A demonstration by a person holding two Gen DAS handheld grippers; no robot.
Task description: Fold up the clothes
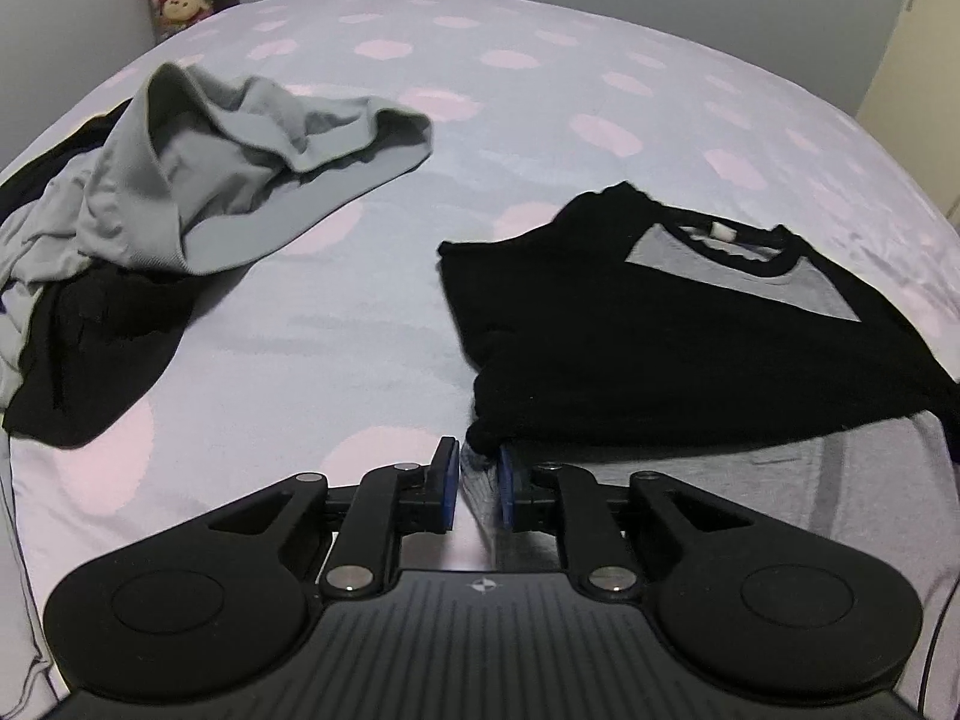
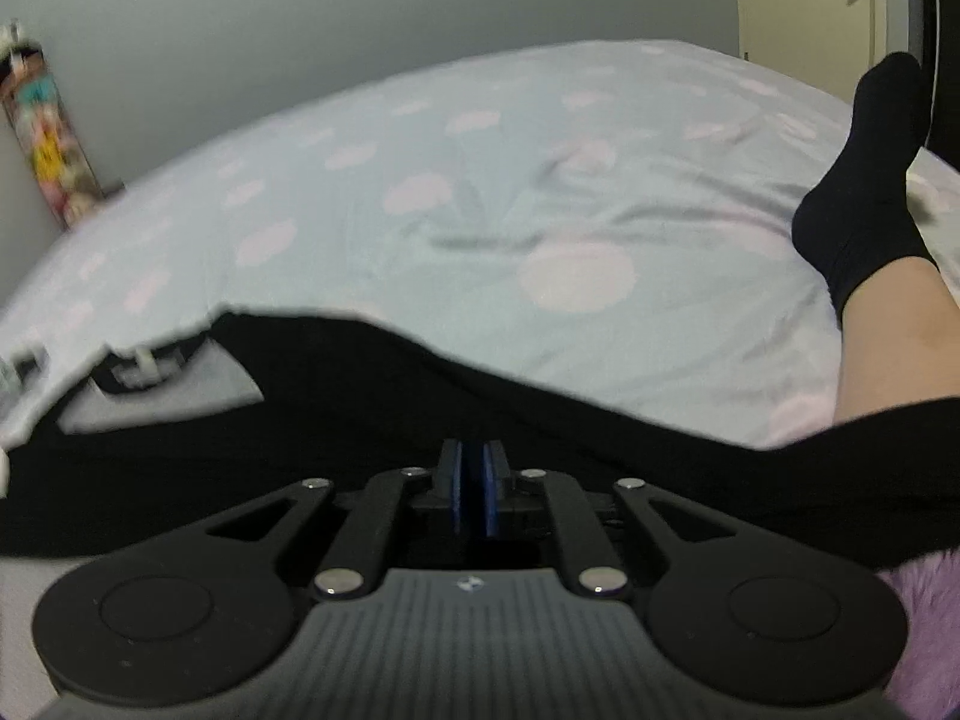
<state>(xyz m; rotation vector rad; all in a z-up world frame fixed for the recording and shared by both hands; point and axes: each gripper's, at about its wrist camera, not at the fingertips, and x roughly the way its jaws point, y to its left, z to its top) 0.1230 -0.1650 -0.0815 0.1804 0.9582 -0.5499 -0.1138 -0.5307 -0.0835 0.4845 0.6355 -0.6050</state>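
The black-and-grey cotton T-shirt (image 2: 372, 396) runs past both side edges and under the right gripper's (image 2: 472, 495) jaws, hiding whether they pinch it.

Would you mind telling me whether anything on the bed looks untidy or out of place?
Yes. A heap of unfolded clothes, grey pieces bunched over black ones, lies rumpled at the left of the bed, apart from the black and grey shirt. A person's leg in a black sock also rests on the bed.
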